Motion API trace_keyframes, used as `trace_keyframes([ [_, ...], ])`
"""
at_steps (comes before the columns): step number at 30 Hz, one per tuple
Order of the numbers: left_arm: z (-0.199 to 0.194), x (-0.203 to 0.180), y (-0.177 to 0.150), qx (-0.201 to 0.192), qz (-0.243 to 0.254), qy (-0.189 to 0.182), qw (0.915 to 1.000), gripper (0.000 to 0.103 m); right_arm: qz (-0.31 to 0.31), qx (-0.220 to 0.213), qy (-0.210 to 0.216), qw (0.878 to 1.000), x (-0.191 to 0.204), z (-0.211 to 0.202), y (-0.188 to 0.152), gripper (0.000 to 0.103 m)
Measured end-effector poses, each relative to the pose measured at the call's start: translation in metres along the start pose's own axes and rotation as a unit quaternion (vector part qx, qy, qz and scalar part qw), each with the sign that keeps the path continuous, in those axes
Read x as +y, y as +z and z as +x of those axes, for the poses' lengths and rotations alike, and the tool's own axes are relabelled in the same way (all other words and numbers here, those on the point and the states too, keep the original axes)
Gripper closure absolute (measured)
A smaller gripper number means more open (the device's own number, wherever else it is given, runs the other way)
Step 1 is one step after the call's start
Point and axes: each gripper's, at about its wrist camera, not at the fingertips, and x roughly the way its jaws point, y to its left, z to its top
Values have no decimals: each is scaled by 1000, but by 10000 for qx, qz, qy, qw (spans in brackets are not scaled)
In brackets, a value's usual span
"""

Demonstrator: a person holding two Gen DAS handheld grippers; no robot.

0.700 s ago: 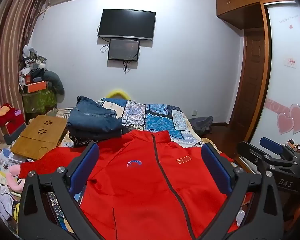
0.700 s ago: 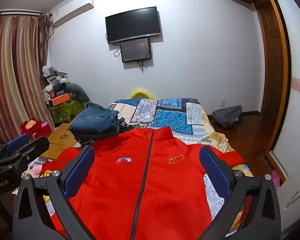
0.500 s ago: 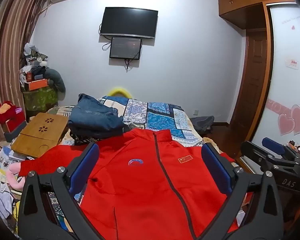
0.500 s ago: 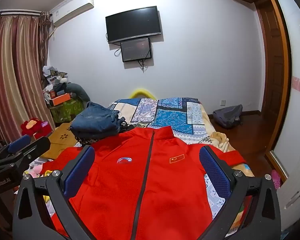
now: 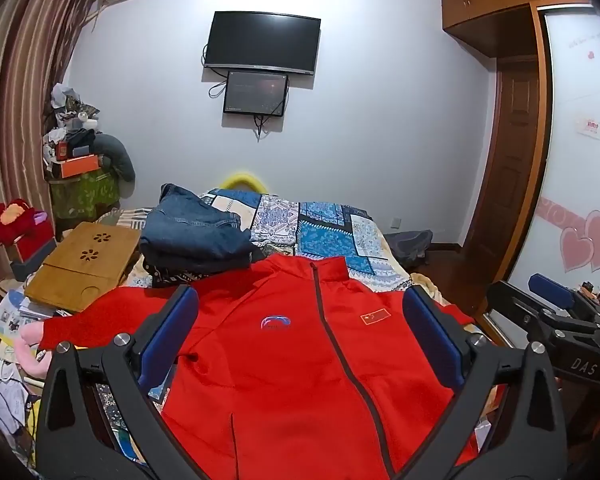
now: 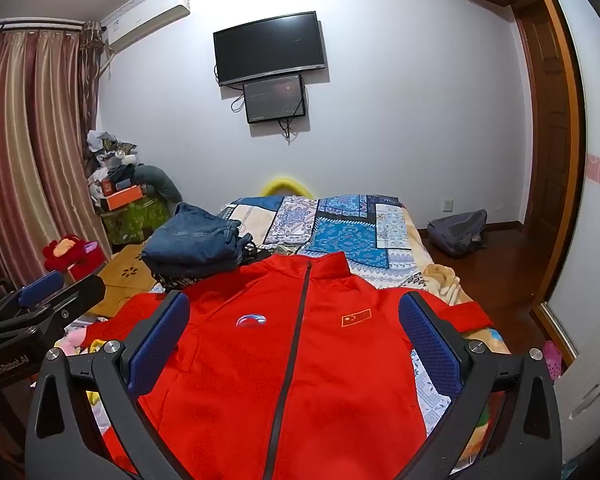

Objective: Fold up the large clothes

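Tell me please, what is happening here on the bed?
A person holds two grippers above a red jacket that lies zipped and spread flat on the bed. The left gripper and the right gripper are both wide open and hold nothing. Folding is not yet begun. Folded jeans sit beyond the collar.

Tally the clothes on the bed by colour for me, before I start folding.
Red: 1, the red jacket, spread flat with its zipper closed.
Blue: 1, the denim pile behind the jacket's shoulder; I cannot tell how many pieces it holds.
Dark: at least 1 dark folded layer under the denim.
Total: 3 lots visible.
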Motion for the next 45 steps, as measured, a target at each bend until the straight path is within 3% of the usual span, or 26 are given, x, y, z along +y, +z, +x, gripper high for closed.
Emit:
trace_keyframes([
  [45, 5, 6, -3, 36, -73, -20, 10000, 1, 21, 123, 36, 9999, 2, 3, 1, 0],
])
